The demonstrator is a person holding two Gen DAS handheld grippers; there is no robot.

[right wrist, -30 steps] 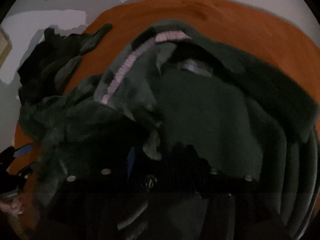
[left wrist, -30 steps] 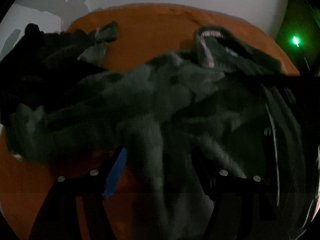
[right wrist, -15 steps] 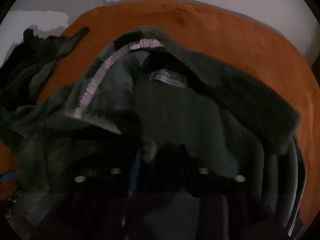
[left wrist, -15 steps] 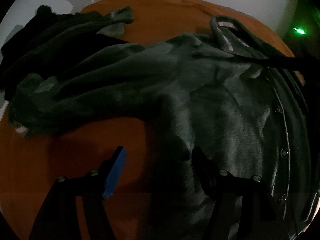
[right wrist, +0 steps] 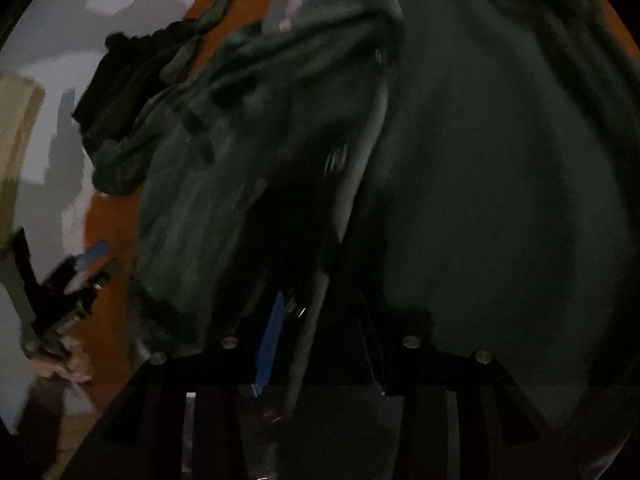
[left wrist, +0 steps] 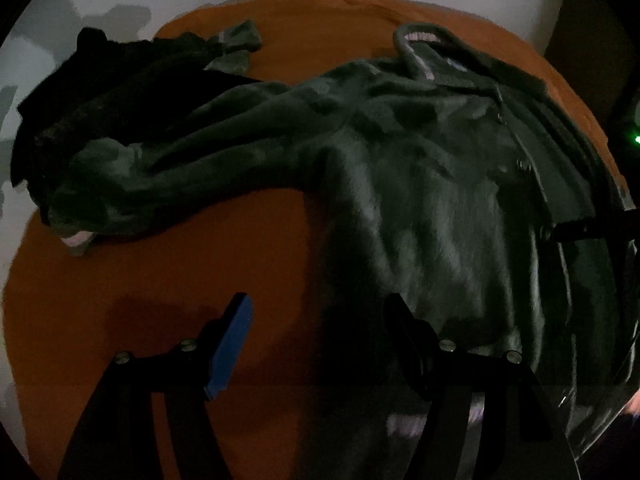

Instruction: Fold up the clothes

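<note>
Your right wrist view is smeared and dark — the dark green garment point(right wrist: 480, 184) fills it, and no label or writing can be read. Your right hand-held gripper point(right wrist: 320, 320) has just been opening; a fabric edge lies between its fingers, but grip can't be judged. Your left hand-held gripper point(left wrist: 320, 312) stands apart, empty, over the orange bench point(left wrist: 160, 280) where the garment lies spread — its hem cut off below.

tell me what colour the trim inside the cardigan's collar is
Pale pink trim on the dark green cardigan; it shows best in the left wrist view.
</note>
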